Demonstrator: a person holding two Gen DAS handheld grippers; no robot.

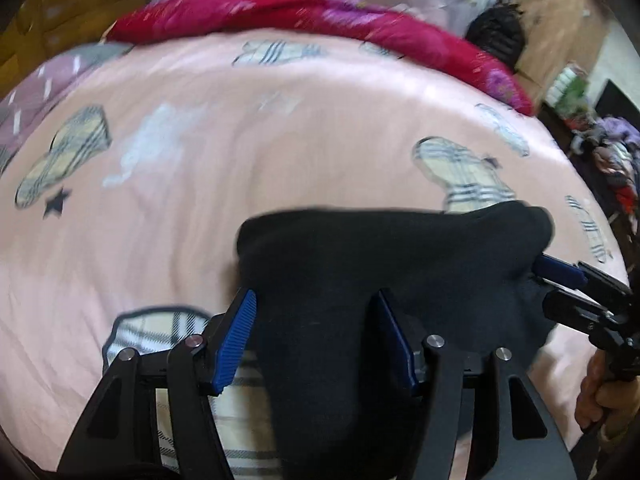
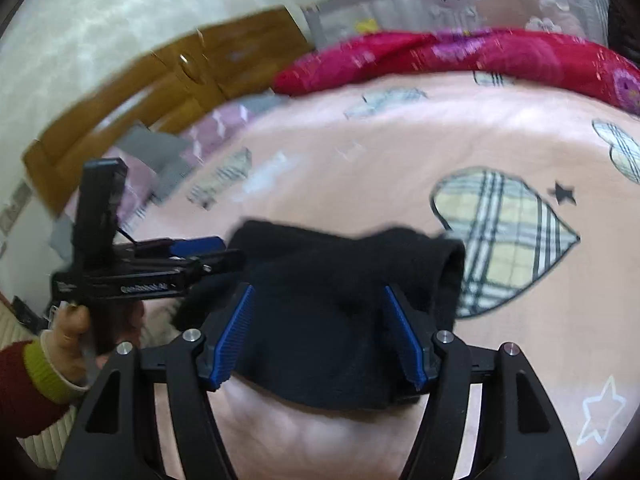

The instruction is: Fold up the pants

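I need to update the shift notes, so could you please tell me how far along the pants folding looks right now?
Done: the black pants already lie in a short, compact bundle on the pink bedsheet. In hand: the left claw and right claw both straddle the bundle, jaws wide, pads apparently not pressing it. Left: possibly a last fold or tidy, then pulling both claws away; blur hides how neat the edges are.

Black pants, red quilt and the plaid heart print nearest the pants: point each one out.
black pants [image 2: 320,280]: right wrist view, middle of the bundled fabric.
red quilt [image 1: 240,12]: left wrist view, middle of its top surface at the bed's far edge.
plaid heart print [image 2: 508,236]: right wrist view, centre of the heart.
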